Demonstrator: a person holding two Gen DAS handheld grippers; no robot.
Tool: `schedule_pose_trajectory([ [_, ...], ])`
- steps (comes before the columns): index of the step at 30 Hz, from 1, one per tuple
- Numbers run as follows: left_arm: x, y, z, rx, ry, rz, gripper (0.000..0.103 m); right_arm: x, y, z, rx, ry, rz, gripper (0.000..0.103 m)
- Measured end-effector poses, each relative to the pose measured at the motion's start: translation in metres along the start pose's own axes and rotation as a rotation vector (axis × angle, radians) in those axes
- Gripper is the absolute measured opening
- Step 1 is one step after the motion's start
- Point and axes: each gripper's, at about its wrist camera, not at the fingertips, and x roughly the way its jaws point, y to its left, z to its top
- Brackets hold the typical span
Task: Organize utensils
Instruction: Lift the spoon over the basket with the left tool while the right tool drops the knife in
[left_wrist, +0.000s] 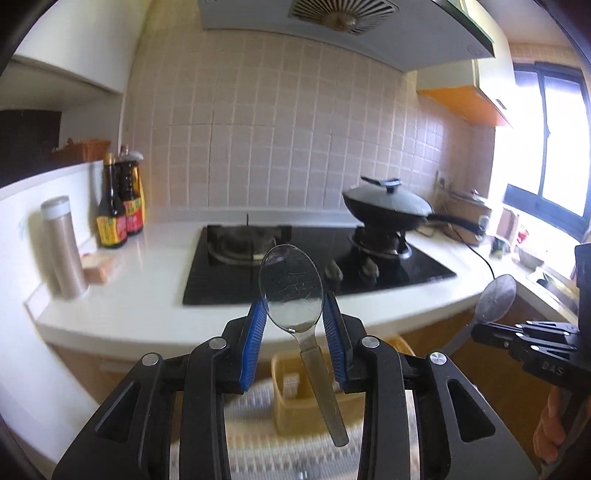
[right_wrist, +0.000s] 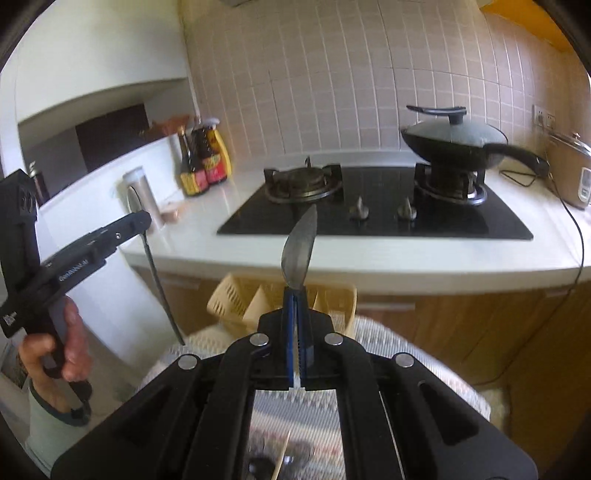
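Spoons number two here: one spoon (left_wrist: 291, 286) sits in the left claw (left_wrist: 293, 314), bowl up and facing the camera, its handle slanting down past the blue pads (left_wrist: 255, 332), which pinch it at the base of the bowl; the second spoon (right_wrist: 300, 251) is clamped edge-on in the right claw (right_wrist: 295, 299), whose jaws are pressed nearly together on its neck so that only the bowl stands above them. Both spoons are held in the air in front of the white table (left_wrist: 147, 280), above one yellow slotted basket (right_wrist: 236, 295) that stands on a patterned cloth (right_wrist: 388, 332) below the table's edge. On the table lie one black stove (right_wrist: 373, 218) with two burners and two knobs, one covered wok (right_wrist: 454, 142) on the right burner, two dark sauce bottles (left_wrist: 118, 206) side by side near the wall, and one metal flask (left_wrist: 62, 247) standing upright near them. One rice cooker (right_wrist: 569, 173) stands at the far right. Each claw points forward and slightly upward towards the stove; in the right wrist view the person's left hand (right_wrist: 59, 347) grips the handle of its claw from below, fingers curled round it. The two claws are held apart, side by side, at about the same height.
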Motion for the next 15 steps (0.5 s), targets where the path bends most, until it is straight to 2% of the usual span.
schedule_pose_trajectory([
  [4, 0.034, 0.001, 0.007, 0.006, -0.01, 0.03, 0.03, 0.021, -0.014, 0.016, -0.001, -0.001, -0.034, 0.001],
  [9, 0.075, 0.006, -0.013, 0.005, -0.009, 0.068, 0.03, 0.054, -0.027, 0.009, -0.006, 0.033, -0.051, 0.001],
  [12, 0.094, 0.012, -0.027, -0.01, 0.027, 0.067, 0.03, 0.072, -0.034, 0.002, 0.006, 0.064, -0.04, 0.001],
  [15, 0.1, 0.016, -0.04, -0.025, 0.06, 0.041, 0.03, 0.073, -0.04, -0.008, 0.02, 0.085, 0.017, 0.001],
])
